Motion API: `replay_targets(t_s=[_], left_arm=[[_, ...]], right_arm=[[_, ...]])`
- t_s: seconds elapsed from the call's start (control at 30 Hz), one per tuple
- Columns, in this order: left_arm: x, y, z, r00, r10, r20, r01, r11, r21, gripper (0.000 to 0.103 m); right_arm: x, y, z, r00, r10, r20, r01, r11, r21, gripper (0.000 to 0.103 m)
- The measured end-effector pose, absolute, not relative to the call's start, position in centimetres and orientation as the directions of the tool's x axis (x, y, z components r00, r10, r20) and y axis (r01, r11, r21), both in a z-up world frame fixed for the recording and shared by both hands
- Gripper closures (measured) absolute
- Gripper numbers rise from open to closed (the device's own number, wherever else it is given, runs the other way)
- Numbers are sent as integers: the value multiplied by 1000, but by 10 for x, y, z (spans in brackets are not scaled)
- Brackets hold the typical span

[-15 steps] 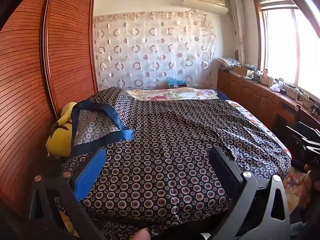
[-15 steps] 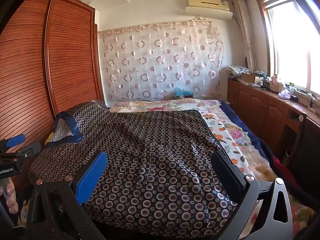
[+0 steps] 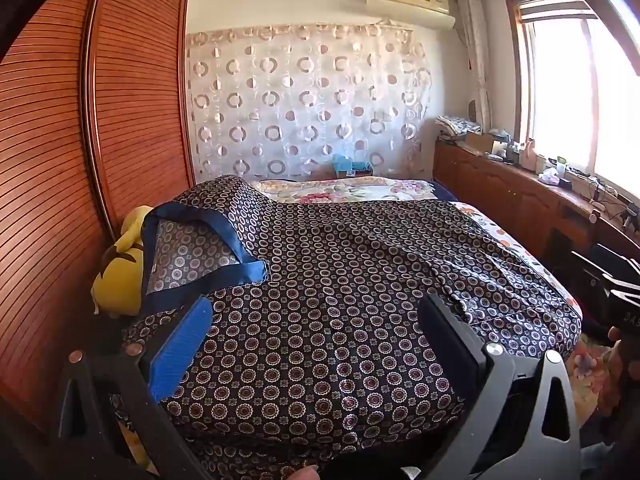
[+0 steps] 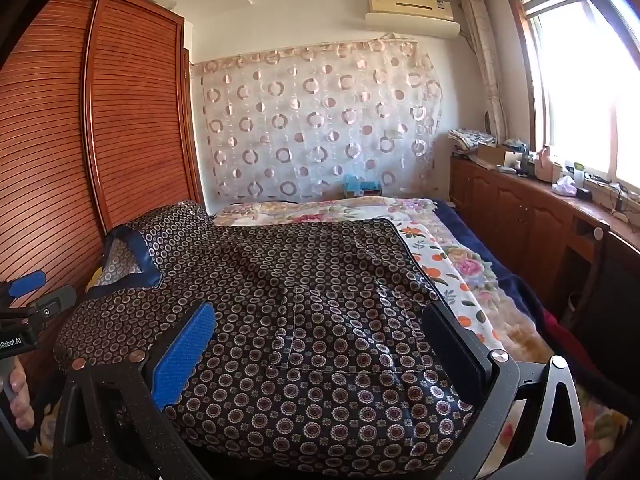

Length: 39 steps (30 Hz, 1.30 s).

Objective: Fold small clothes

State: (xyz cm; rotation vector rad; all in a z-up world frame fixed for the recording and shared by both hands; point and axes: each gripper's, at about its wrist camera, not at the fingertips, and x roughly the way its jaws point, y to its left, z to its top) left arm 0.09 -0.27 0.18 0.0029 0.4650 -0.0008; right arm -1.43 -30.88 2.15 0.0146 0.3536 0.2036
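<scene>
Closest to us in the left wrist view is the left gripper (image 3: 316,344). Its two fingers are spread wide apart, and it holds nothing. One finger has a blue pad (image 3: 180,354) and the other a dark pad (image 3: 448,336). Both fingers hang over the near end of the shirt (image 3: 340,300).

The right gripper (image 4: 320,348) looks the same in its own view. Its fingers are also spread wide apart and hold nothing. It hangs over the near end of the shirt (image 4: 300,320) too.

The shirt is dark with lots of little rings and flowers on it. It lies spread out flat on the bed, with its front facing up. Its blue collar (image 3: 224,248) is on the left side, open in a V shape. A pocket (image 4: 340,328) can be seen on the front.

Just beside the collar, next to the wall of doors, sits a yellow stuffed toy (image 3: 120,276). Under the shirt is a flowery bedsheet (image 4: 452,272), which shows on the right and at the far end of the bed.

On the left stands a big brown wardrobe (image 3: 80,140) with thin lines across its doors. On the right is a long wooden cabinet (image 4: 520,216) under a bright window (image 4: 580,92), with many small things on top.

Far away, a curtain with circles (image 3: 304,100) hangs on the back wall. Above it is an air conditioner (image 3: 408,0).
</scene>
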Motion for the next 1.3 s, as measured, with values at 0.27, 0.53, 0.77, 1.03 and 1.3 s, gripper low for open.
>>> replay_targets(t_s=[0.27,0.53,0.77,1.03,1.3], left_arm=[[4,-2,6,896,1,-444,0,1000,2,0],[-1,0,8,901,-3,-434,2,1000,-2,0],[-1,0,8,901,-2,-433,2,1000,-1,0],[-2,1,8,901,-3,-433,2,1000,-2,0],[-2,1,8,901,-3,-434,2,1000,-2,0]], right_arm=[[-9,-306,19,919,195,-343,-190,981,49,0],[-9,-306,19,919,196,-341,-192,980,46,0],[-9,-305,19,920,197,-339,-192,980,48,0],[-9,-305,19,920,198,-338,-194,980,45,0],[-10,-304,19,920,197,-338,-193,980,46,0]])
